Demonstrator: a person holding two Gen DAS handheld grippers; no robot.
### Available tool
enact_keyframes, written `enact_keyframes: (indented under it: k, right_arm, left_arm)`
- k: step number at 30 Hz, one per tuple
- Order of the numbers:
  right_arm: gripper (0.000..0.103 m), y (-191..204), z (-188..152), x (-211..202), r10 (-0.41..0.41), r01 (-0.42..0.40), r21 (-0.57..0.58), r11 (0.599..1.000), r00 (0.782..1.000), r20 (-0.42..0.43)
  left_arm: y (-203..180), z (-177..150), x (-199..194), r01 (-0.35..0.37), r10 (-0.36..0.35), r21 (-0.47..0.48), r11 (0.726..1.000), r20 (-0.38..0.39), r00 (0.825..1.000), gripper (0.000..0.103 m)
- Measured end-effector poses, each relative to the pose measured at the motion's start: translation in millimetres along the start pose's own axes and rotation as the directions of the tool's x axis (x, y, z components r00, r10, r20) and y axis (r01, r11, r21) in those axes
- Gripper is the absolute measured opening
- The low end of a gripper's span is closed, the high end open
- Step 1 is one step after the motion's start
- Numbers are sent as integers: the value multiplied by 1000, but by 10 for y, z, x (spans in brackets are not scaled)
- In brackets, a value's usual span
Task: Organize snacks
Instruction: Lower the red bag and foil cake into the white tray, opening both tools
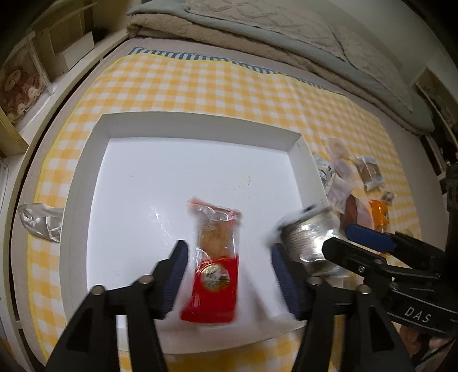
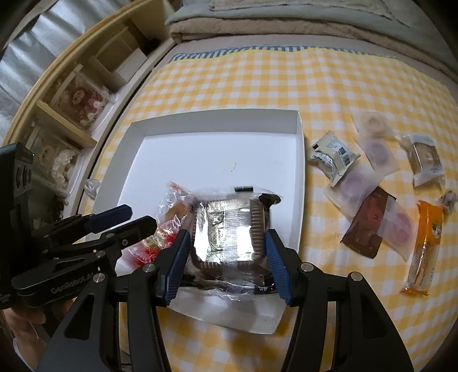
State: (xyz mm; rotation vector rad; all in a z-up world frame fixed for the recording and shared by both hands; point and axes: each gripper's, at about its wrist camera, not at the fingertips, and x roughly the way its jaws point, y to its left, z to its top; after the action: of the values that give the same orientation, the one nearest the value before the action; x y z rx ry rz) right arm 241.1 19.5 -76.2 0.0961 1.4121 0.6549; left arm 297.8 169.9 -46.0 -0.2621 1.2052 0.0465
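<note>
A white tray (image 1: pixel 200 123) lies on a yellow checked cloth. In it lies a red and clear snack packet (image 1: pixel 214 257), lengthwise between the fingers of my left gripper (image 1: pixel 230 274); the gripper is open, with a gap on both sides of the packet. My right gripper (image 2: pixel 226 263) is shut on a silver-wrapped cookie pack (image 2: pixel 226 229), held low over the near right part of the tray (image 2: pixel 214 120). The left wrist view shows that pack (image 1: pixel 309 237) blurred in the right gripper (image 1: pixel 336 237). The left gripper (image 2: pixel 141 216) partly hides the red packet (image 2: pixel 160 229).
Several loose snacks lie on the cloth right of the tray: a white packet (image 2: pixel 333 156), a brown one (image 2: pixel 369 226), an orange one (image 2: pixel 426 243) and translucent ones. Folded blankets (image 2: pixel 286 17) lie beyond. Shelves (image 2: pixel 71 100) run along the left. A crumpled bag (image 1: pixel 40 220) lies left of the tray.
</note>
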Motion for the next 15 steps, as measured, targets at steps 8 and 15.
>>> enact_keyframes:
  k: [8,15]
  right_arm:
    - [70,-26,-42,-22,-13,13,-30,999,1000,1]
    - [98,-64,-129,-102,-39,40,-63,997,999,16]
  left_arm:
    - [31,-84,-25,-23,24,17,1000,-7,1000,77]
    - [107,-168,-124,-49,49,11,999,6,999,103]
